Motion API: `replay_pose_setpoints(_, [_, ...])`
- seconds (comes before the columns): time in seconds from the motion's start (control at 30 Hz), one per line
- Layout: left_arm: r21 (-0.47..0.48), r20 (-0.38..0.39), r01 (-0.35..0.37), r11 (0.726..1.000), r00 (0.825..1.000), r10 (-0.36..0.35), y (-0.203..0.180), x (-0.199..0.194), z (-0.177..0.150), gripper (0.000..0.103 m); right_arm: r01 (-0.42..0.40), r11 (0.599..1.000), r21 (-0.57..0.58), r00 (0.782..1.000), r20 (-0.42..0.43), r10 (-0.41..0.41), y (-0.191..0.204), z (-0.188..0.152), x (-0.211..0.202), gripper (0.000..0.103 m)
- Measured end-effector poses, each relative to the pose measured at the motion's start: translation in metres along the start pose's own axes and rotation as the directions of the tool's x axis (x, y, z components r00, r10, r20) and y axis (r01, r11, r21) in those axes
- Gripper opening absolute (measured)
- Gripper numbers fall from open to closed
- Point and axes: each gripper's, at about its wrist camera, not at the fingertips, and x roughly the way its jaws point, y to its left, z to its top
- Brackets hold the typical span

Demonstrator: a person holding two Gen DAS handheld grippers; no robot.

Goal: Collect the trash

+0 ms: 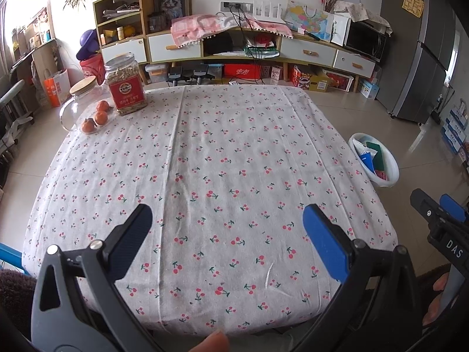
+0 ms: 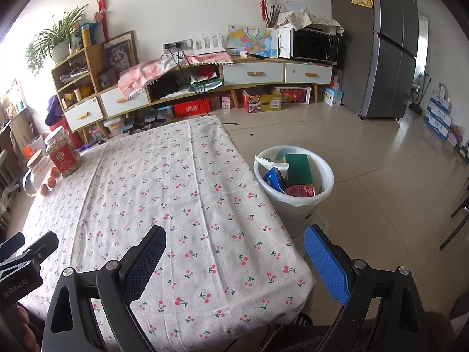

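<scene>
Cherry-print tablecloth (image 1: 222, 158) fills the left wrist view; left gripper (image 1: 227, 223) above it, jaws wide apart, nothing between. Far left corner: labelled jar (image 1: 125, 85), three oranges (image 1: 96, 117). White bin (image 1: 378, 161) on floor beside table's right edge.

Right wrist view: right gripper (image 2: 234, 246) likewise spread, empty. Bin holds trash (green sponge (image 2: 299, 168), blue carton (image 2: 274, 179), red wrapper (image 2: 300, 190)).

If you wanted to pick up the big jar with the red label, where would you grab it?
Probably across the jar body at the red label, coming in level from the open near side of the table. It stands upright and its flat sides look squarish, so two pads could press on opposite faces. The glass pitcher and oranges crowd its left, so that side is worse.
</scene>
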Motion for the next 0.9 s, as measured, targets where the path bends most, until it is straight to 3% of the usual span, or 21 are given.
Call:
replay_pose_setpoints(0.73, [-0.002,-0.012,0.003,1.0,1.0,-0.003,-0.0055,0.0017,-0.0053,0.102,-0.002,1.0,0.001,1.0,-0.002,0.002,-0.0002,-0.0003,-0.0002,0.097])
replay_pose_setpoints(0.9, [0.006,-0.036,0.035,0.999,0.999,-0.035,-0.0075,0.0041,-0.0039,0.102,-0.017,1.0,-0.004,1.0,-0.001,0.017,0.0008,-0.0008,-0.0015,0.097])
